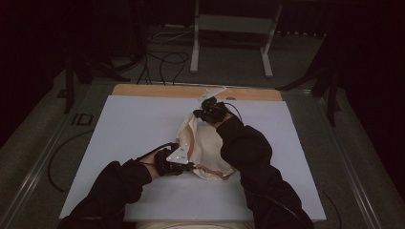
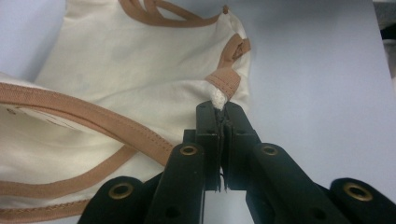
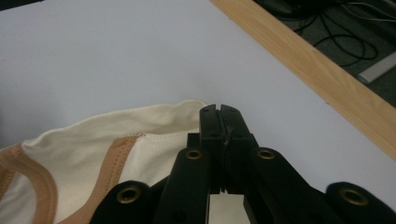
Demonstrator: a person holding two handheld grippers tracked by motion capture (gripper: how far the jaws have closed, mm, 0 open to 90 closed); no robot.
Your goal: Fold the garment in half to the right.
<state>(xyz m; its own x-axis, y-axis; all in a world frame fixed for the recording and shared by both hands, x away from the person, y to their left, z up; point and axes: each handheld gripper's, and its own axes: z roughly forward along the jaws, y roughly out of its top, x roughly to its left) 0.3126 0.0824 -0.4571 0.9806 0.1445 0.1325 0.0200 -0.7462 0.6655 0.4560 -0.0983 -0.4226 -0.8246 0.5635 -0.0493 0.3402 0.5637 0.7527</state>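
Looking down from the high view, a cream cloth bag (image 1: 203,150) with tan straps lies near the middle of the white counter (image 1: 119,138), the left gripper (image 1: 191,166) pinching its edge at about 7 o'clock and the right gripper (image 1: 197,113) holding the far edge at about 12 o'clock. Along the left gripper view, the jaws are clamped tight on a bunched corner of the bag (image 2: 140,79), just below a tan strap (image 2: 225,80) end. Along the right gripper view, the jaws are closed on the cream hem (image 3: 140,116), with the wooden counter edge (image 3: 317,70) off toward 2 o'clock. To spread the bag well, I judge both grips should stay firm while the hands draw apart evenly, keeping the cloth low so the straps do not fold under.
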